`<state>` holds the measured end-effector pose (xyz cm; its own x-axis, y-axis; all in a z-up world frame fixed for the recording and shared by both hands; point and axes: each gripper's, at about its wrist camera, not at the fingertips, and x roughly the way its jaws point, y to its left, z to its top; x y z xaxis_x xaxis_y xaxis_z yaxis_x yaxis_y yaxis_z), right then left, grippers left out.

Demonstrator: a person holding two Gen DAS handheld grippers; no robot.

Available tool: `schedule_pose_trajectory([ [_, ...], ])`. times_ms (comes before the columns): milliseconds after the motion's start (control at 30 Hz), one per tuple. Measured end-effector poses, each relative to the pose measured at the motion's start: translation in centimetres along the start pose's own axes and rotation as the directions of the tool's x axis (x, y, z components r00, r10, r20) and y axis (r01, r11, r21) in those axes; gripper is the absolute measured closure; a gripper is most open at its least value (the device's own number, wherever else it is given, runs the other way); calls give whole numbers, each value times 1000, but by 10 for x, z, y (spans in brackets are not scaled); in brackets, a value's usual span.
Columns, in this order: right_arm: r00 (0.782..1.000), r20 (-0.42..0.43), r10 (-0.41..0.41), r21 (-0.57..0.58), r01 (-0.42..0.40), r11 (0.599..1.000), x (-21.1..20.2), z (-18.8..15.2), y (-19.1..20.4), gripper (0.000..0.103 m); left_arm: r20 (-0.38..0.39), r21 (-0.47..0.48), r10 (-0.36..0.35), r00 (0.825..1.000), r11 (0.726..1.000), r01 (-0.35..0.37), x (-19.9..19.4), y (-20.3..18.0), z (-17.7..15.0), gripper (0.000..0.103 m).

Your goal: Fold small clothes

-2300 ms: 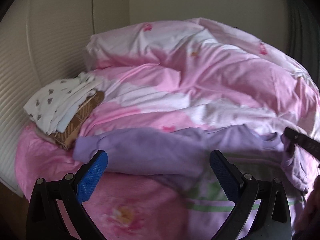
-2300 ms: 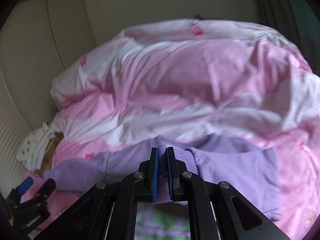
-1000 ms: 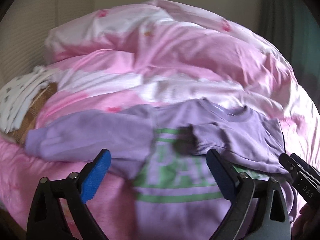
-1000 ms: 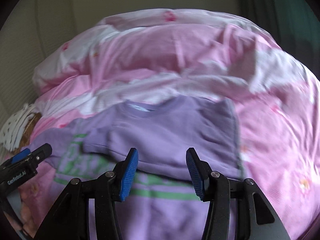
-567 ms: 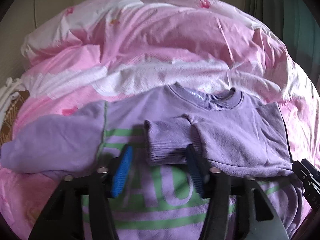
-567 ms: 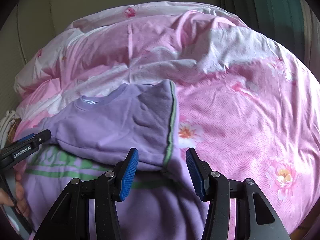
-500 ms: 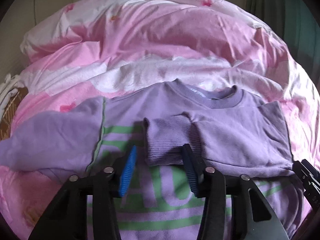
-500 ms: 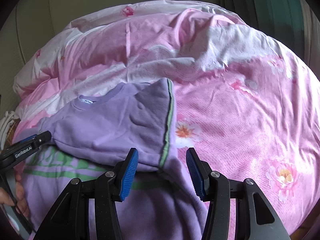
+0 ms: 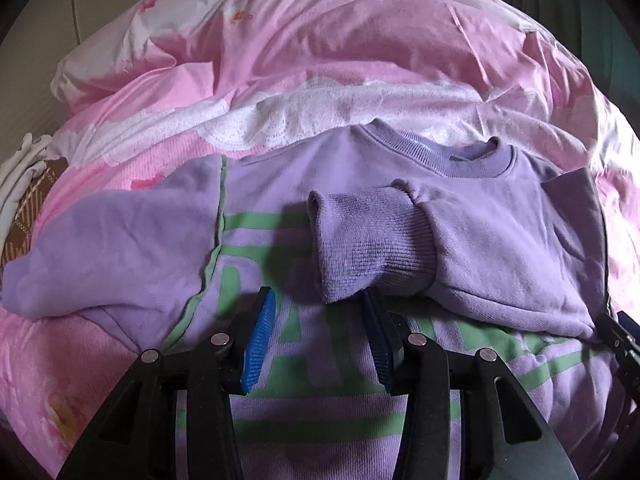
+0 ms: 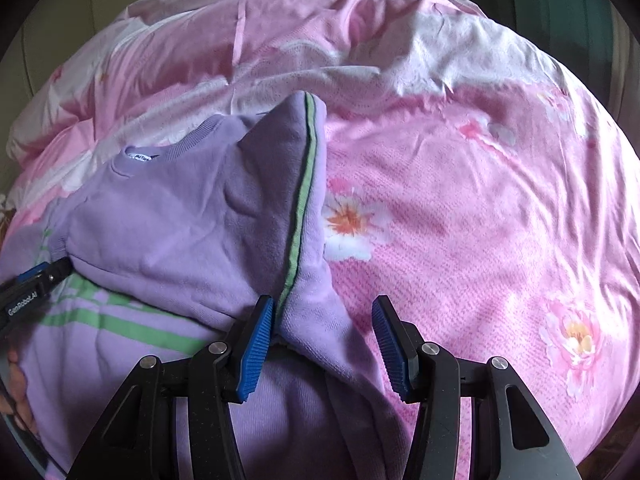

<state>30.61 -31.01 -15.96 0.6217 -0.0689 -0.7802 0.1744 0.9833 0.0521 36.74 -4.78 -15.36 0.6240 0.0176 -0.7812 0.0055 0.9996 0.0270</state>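
Note:
A lilac sweatshirt [image 9: 400,364] with green lettering lies face up on the pink duvet [image 9: 320,48]. One sleeve is folded across its chest, with the ribbed cuff [image 9: 360,248] resting there. My left gripper [image 9: 320,332] hovers half open just below that cuff, over the lettering, with no cloth pinched. The other sleeve [image 9: 120,248] lies spread out to the left. My right gripper [image 10: 322,340] is half open at the sweatshirt's right side. A raised fold with green piping [image 10: 300,220] runs in beside its left pad [image 10: 256,348], and neither pad presses on it.
The duvet is heaped high at the back and lies flatter to the right [image 10: 480,220]. A stack of folded clothes [image 9: 20,184] sits at the far left. A hand [image 10: 16,400] holds the left gripper [image 10: 36,280]. A dark curtain [image 10: 580,0] hangs at the back right.
The right gripper let go of the cuff, leaving the sleeve across the chest, and moved to the sweatshirt's right side. The left jaws narrowed from wide. Both grippers sank closer to the garment.

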Motion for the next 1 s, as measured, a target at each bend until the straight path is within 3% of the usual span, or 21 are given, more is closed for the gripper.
schedule_pose_trajectory([
  [233, 998, 58, 18, 29, -20, 999, -26, 11, -1, 52, 42, -3, -8, 999, 1000, 8, -31, 13, -4, 52],
  [433, 995, 89, 39, -21, -37, 999, -39, 11, 13, 52, 59, -25, -1, 998, 1000, 3, -50, 30, -10, 48],
  [633, 995, 6, -95, -24, 95, 995, -11, 5, 3, 52, 55, -18, 4, 998, 1000, -3, -61, 33, -17, 48],
  [767, 997, -34, -72, 22, 73, 997, -2, 3, -13, 52, 61, -17, 10, 998, 1000, -9, -68, 34, -20, 48],
  [1000, 999, 45, -21, 22, 20, 1000, -27, 6, -7, 52, 65, -38, 10, 998, 999, -7, -76, 42, -25, 46],
])
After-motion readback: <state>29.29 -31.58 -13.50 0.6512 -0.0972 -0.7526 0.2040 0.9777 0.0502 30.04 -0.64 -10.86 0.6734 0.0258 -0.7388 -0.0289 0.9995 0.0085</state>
